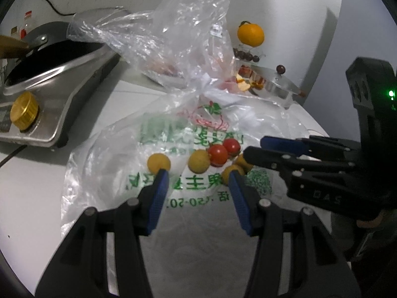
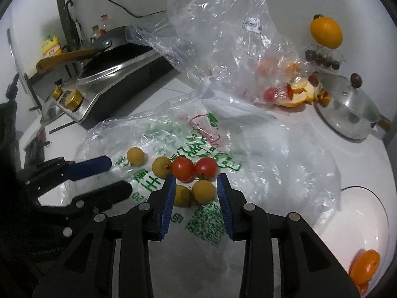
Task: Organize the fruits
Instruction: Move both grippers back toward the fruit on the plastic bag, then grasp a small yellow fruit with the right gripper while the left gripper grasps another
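Observation:
Several small yellow fruits and two red tomatoes (image 2: 182, 169) lie on a flat printed plastic bag (image 2: 211, 223) on the white counter. My right gripper (image 2: 196, 178) is open just above two of the yellow fruits (image 2: 203, 191), which sit in the gap between its blue pads without being pressed. My left gripper (image 1: 197, 176) is open too, with nothing between its fingers. Just beyond its tips are one yellow fruit (image 1: 198, 164) and another yellow fruit (image 1: 158, 162) to the left. In the left wrist view the right gripper (image 1: 255, 150) comes in from the right beside the tomatoes (image 1: 217, 154).
A crumpled clear bag (image 2: 223, 37) holding fruit and orange peel (image 2: 297, 92) stands behind. A stove with a pan (image 2: 111, 57) is at the back left. A steel lidded pot (image 2: 347, 114) and an orange (image 2: 326, 32) over dark fruits are at the right. A white bowl (image 2: 359, 211) holds an orange piece (image 2: 364, 265).

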`<state>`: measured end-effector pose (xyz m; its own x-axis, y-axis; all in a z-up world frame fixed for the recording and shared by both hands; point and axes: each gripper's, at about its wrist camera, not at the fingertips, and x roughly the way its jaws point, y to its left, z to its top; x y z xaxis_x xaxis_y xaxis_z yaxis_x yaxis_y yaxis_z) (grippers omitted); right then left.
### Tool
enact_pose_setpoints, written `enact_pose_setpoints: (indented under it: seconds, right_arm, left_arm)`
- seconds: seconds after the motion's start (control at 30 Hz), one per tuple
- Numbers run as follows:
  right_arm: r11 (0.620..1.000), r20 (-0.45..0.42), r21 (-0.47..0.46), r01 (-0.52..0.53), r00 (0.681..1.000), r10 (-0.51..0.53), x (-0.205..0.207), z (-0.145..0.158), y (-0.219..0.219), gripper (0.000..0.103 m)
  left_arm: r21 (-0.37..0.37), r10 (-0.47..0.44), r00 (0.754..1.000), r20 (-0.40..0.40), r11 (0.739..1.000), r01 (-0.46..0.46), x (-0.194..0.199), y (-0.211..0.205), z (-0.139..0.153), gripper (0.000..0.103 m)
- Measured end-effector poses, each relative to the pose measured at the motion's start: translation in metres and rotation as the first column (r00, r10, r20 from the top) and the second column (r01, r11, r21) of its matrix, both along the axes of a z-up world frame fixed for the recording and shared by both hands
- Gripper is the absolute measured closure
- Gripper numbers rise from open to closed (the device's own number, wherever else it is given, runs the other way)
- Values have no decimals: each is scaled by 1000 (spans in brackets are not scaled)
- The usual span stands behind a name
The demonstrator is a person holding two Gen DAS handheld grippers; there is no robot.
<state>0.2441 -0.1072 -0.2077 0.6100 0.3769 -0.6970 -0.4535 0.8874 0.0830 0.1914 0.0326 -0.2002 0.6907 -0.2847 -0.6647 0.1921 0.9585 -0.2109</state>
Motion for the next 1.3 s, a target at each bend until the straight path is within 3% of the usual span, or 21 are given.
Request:
enact_pose_setpoints:
  seconds: [0.57,0.67,1.3]
  right_arm:
    - [1000,-145,8,30,989,-29,24,-28,-7,67]
    - [999,-161,40,27,987,-20,22,-30,-9,76]
    - [997,-44,72,27,999,-24,-1,-3,-54,76]
  left_arm:
    - [42,-4,1000,-11,999,4,6,-12,3,51]
    - [55,-4,1000,-15,998,5,6,-16,4,51]
    - [184,-42,997,-67,982,53,25,-65,-14,52]
